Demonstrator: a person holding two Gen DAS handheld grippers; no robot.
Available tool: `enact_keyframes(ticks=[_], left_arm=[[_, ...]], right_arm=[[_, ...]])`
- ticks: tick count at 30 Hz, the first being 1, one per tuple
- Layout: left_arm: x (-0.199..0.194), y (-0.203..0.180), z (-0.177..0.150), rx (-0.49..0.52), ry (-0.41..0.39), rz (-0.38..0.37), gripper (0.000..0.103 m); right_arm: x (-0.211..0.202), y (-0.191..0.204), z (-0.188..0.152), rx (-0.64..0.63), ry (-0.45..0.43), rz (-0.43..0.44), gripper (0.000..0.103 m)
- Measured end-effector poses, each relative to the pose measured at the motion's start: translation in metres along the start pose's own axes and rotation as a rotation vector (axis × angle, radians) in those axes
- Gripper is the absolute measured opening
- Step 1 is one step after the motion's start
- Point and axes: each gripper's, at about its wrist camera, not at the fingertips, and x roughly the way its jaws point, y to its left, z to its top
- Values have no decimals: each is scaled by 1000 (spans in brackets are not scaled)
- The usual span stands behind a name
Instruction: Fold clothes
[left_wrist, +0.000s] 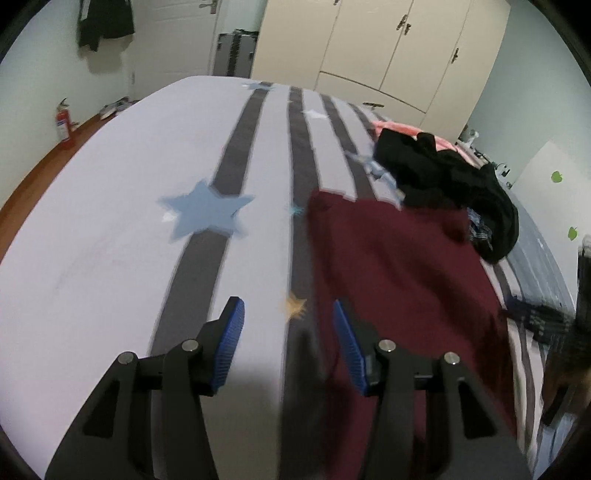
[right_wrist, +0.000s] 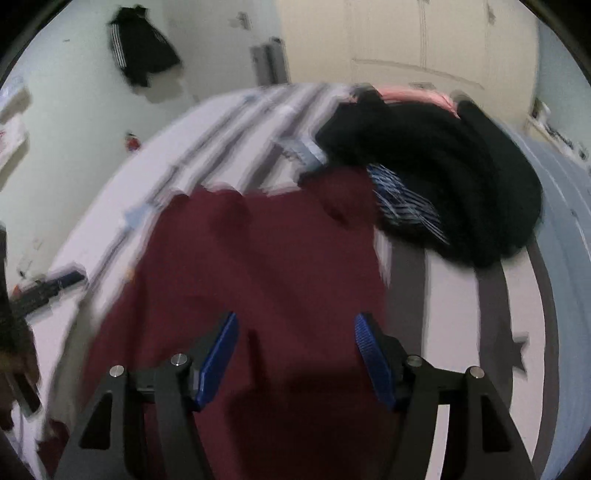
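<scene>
Lying flat on the bed (left_wrist: 110, 192), a maroon garment (left_wrist: 399, 273) is seen spread over the striped, star-print sheet. Left tongs (left_wrist: 288, 328) are spread w/ nothing between the blue pads; they hang over the sheet just beside the garment's left edge, right pad over the cloth. Right tongs (right_wrist: 295, 339) are spread too, held above the maroon cloth, nothing pinched; whether the pads touch it can't be told (blur). A black clothes pile (right_wrist: 443, 177) is heaped at the garment's far right corner, w/ a blue plaid piece (right_wrist: 402, 203) and pink fabric (right_wrist: 417, 96) under it. A wardrobe (left_wrist: 369, 40) is seen behind the bed.
</scene>
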Motion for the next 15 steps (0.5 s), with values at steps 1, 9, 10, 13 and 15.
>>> enact_keyframes(ticks=[1, 9, 10, 13, 15], left_arm=[[9, -5, 9, 16, -1, 0, 48], [82, -39, 58, 158, 27, 22, 48], [87, -43, 61, 175, 29, 12, 48], [98, -50, 66, 225, 37, 13, 43], [106, -53, 70, 255, 49, 30, 13]], right_arm=[[3, -8, -9, 14, 6, -12, 62], [9, -32, -11, 65, -40, -23, 62], [9, -33, -7, 66, -51, -20, 62], [11, -34, 11, 74, -80, -16, 62], [17, -41, 21, 79, -92, -12, 62]])
